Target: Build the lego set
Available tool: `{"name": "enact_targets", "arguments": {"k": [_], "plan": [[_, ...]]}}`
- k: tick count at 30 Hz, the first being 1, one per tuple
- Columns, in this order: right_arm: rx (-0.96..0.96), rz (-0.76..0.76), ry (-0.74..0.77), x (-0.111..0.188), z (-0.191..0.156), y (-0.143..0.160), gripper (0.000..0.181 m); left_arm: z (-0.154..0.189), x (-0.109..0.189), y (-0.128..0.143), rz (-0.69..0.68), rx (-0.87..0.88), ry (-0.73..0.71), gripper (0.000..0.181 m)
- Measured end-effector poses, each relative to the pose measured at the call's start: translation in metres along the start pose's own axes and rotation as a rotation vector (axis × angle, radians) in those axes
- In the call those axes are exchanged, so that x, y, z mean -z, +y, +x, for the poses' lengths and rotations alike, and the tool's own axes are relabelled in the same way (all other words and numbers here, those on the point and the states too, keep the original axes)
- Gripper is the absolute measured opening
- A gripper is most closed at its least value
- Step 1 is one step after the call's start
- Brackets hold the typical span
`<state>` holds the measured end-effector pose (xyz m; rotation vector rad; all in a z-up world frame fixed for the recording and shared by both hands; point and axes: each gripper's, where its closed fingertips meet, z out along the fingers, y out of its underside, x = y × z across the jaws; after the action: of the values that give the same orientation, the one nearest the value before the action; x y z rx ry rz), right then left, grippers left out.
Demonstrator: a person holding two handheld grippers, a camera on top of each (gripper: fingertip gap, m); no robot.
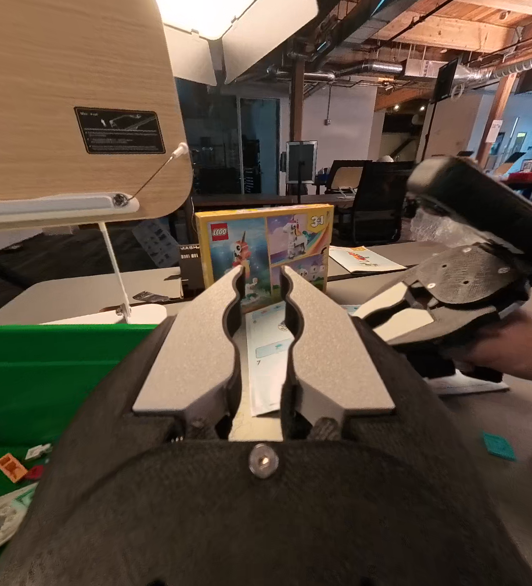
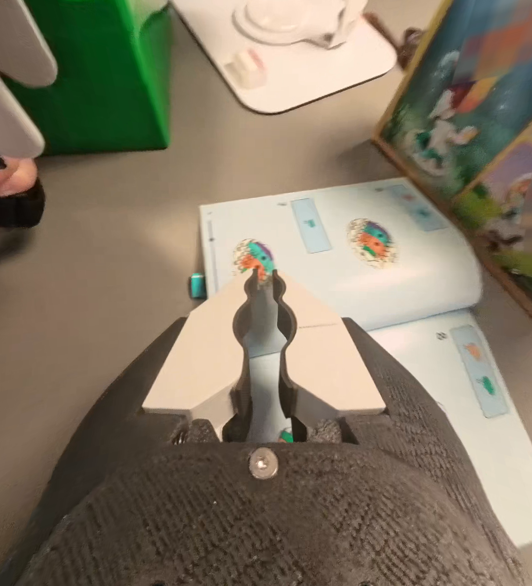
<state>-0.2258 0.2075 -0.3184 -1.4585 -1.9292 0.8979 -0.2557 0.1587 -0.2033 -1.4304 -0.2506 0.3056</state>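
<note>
The lego set box (image 1: 266,247) stands up near the far edge of the desk (image 1: 68,295), with the open instruction booklet (image 2: 337,253) lying flat just in front of it. The left gripper (image 1: 261,269) hangs above the booklet with its fingers a little apart and nothing between them. The right gripper (image 2: 264,275) points down at the booklet page with only a thin gap between its fingers, and I cannot tell if a tiny piece is pinched there, because the picture is blurry. A small teal piece (image 2: 197,285) lies on the desk touching the booklet's edge. It could get bumped and roll away, or get pushed under the page. The loose bricks (image 1: 11,469) by the green bin (image 1: 52,380) are half cut off.
</note>
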Motion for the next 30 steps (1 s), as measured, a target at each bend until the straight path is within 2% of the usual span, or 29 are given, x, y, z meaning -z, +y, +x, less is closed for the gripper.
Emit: {"name": "enact_targets", "arguments": {"k": [2, 4, 9, 12, 14, 17, 20, 23, 26, 30], "plan": [[-0.071, 0.032, 0.048, 0.003, 0.012, -0.001, 0.005, -0.002, -0.001, 0.002, -0.005, 0.027, 0.003, 0.020], [-0.124, -0.027, 0.061, -0.002, 0.017, 0.011, 0.003, -0.003, -0.003, 0.004, -0.009, 0.045, 0.006, 0.020], [0.002, -0.101, 0.076, -0.006, 0.018, 0.020, 0.002, -0.004, -0.006, 0.008, -0.020, 0.078, 0.017, 0.020], [0.111, -0.138, 0.040, -0.001, 0.017, 0.025, 0.000, -0.005, -0.007, 0.010, -0.024, 0.106, 0.023, 0.020], [0.158, -0.165, 0.004, 0.007, 0.018, 0.032, 0.000, -0.008, -0.008, 0.011, -0.028, 0.130, 0.013, 0.014], [0.171, -0.179, -0.056, 0.021, 0.019, 0.043, 0.000, -0.013, -0.010, 0.013, -0.037, 0.157, -0.014, 0.003], [0.127, -0.177, -0.056, 0.032, 0.023, 0.045, 0.005, -0.012, -0.012, 0.013, -0.036, 0.165, -0.008, 0.005], [0.142, -0.064, 0.035, 0.062, 0.027, 0.020, 0.012, -0.008, -0.013, 0.014, -0.038, 0.167, 0.009, 0.008], [0.106, 0.031, 0.092, 0.110, 0.018, 0.005, 0.027, -0.002, -0.012, 0.011, -0.022, 0.167, 0.024, 0.009], [0.024, 0.033, 0.205, 0.174, 0.018, 0.034, 0.053, 0.005, -0.015, 0.014, -0.022, 0.135, 0.027, 0.001]]}}
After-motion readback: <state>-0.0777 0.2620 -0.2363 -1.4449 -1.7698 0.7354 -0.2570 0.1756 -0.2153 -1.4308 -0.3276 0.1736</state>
